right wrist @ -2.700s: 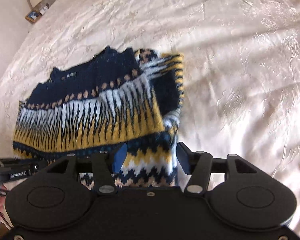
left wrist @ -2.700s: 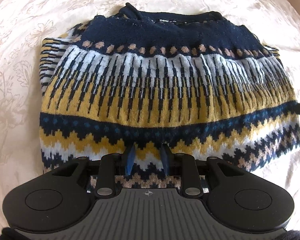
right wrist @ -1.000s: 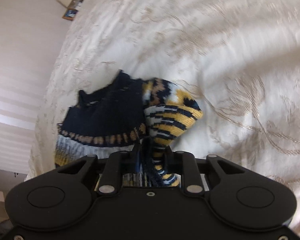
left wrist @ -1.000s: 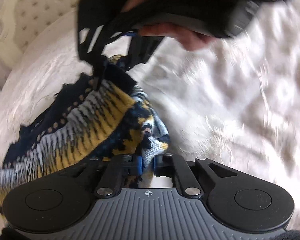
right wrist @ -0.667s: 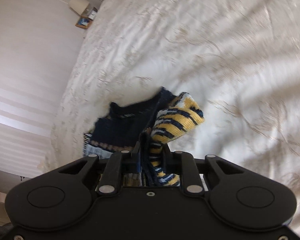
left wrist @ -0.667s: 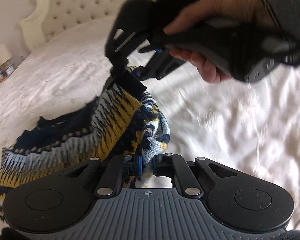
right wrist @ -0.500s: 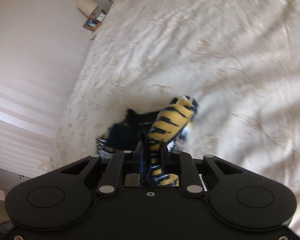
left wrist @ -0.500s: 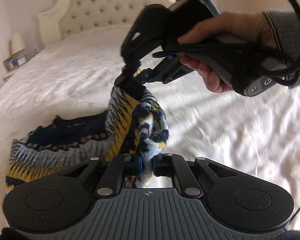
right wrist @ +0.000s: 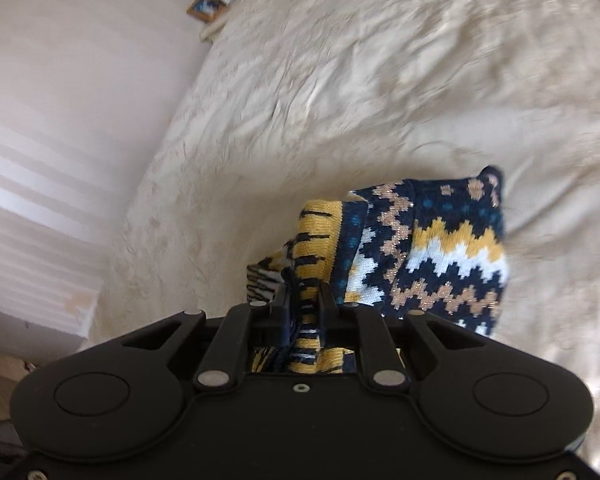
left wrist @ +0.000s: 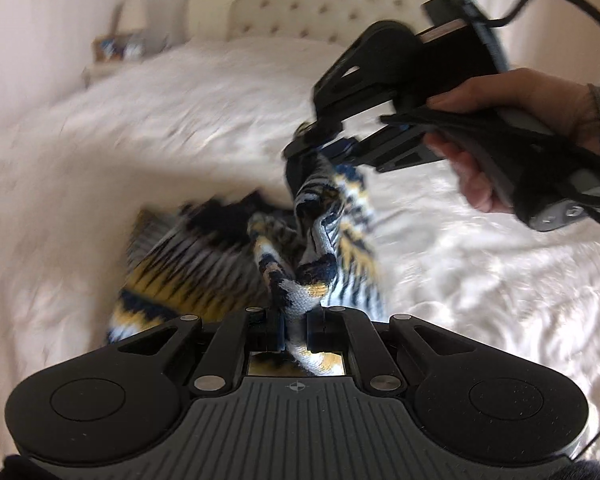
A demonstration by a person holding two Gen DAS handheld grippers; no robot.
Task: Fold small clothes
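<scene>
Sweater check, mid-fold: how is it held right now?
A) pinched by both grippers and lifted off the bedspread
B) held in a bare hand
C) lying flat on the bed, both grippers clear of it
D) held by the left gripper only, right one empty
A: the left gripper and the right gripper each have the patterned sweater clamped between their fingers, and the knit hangs bunched above the cream bedspread.

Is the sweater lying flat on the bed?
No. The sweater hangs bunched between the left gripper and right gripper, above the bed.
</scene>
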